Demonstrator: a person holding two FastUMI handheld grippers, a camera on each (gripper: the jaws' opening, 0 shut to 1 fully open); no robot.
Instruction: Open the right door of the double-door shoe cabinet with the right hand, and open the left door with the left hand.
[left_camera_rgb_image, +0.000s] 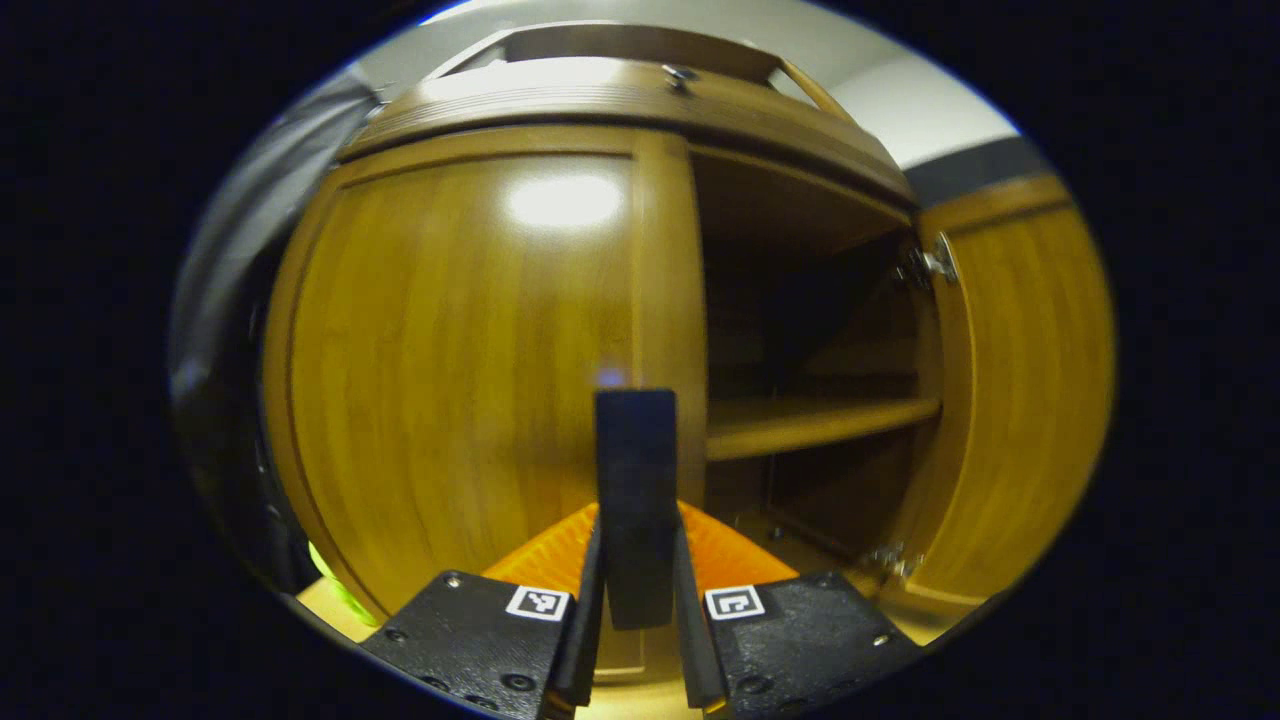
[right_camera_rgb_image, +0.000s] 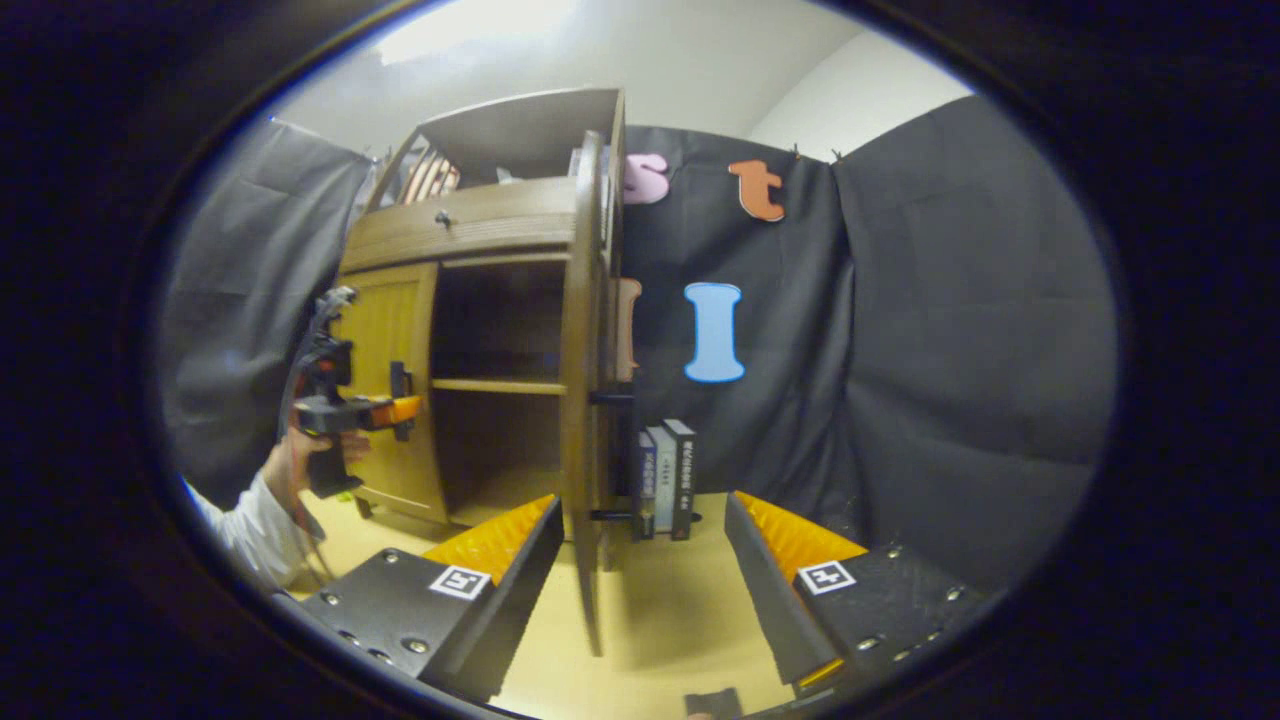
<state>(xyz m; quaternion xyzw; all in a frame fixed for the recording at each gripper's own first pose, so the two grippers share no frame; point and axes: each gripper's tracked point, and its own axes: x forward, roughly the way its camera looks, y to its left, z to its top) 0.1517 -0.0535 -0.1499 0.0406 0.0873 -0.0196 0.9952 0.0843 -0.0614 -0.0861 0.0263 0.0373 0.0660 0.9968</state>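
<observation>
- Right door already swung open, edge-on at frame centre; our right gripper has fingers spread wide, holding nothing.
- Left door still closed, mid-left; left gripper clamped on its handle.
- Left: pull it.

Right compartment open, passable – left door shut; books beside right door.

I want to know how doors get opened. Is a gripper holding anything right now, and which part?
The left gripper pinches the black handle of the closed left door. The right gripper is open, holding nothing, beside the open right door.
</observation>
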